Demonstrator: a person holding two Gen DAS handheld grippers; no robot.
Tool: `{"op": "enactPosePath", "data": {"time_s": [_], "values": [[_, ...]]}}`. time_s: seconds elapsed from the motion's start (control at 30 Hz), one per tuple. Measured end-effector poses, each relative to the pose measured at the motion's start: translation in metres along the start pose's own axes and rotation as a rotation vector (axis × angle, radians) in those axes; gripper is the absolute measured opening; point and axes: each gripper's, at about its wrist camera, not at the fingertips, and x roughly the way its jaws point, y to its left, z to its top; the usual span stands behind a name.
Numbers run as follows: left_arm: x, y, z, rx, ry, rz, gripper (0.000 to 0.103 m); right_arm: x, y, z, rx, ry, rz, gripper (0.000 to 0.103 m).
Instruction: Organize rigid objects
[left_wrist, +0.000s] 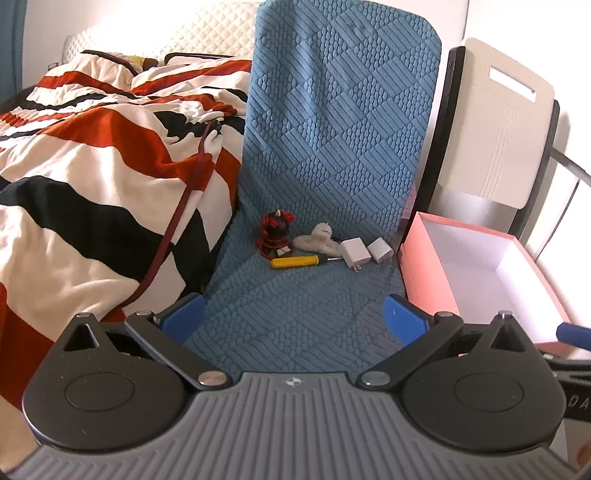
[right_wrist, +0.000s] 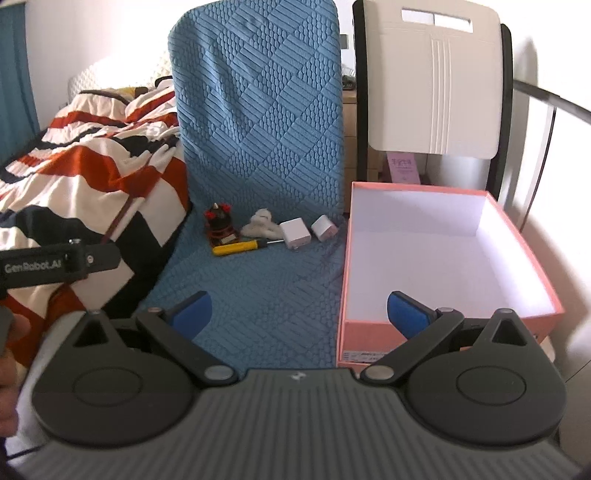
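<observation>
Right wrist view shows the right gripper (right_wrist: 299, 314) spread wide and empty, low over the near edge of the blue chair cover (right_wrist: 258, 147), with the empty pink box (right_wrist: 452, 319) just to its right. The left gripper (left_wrist: 293, 319) is likewise spread and holds nothing. By my judgement nothing is sorted yet: the yellow screwdriver (left_wrist: 294, 261), two white chargers (left_wrist: 354, 252) and small figurine (left_wrist: 277, 230) lie clustered far on the seat, so the next move means reaching forward, pinching one item, then carrying it right into the box.

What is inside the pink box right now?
Nothing visible: the pink box shows only its bare white interior. The strip just behind its near wall is hidden in both views.
</observation>
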Motion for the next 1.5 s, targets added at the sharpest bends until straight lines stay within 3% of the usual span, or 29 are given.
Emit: {"op": "enactPosePath", "data": {"time_s": [0.77, 0.9, 1.1, 1.5], "values": [[-0.012, -0.002, -0.008, 0.003, -0.003, -0.049, 0.103, -0.009, -0.004, -0.008, 0.058, 0.029, 0.044, 0.103], [-0.012, 0.0, -0.011, 0.016, -0.025, -0.053, 0.103, -0.014, -0.001, -0.015, 0.049, -0.012, 0.008, 0.103], [-0.014, 0.002, -0.019, 0.043, -0.038, -0.054, 0.103, -0.011, -0.001, -0.021, 0.075, -0.005, 0.041, 0.103], [0.002, 0.002, -0.022, 0.045, -0.019, -0.065, 0.103, 0.001, 0.004, -0.022, 0.076, 0.026, 0.055, 0.103]]}}
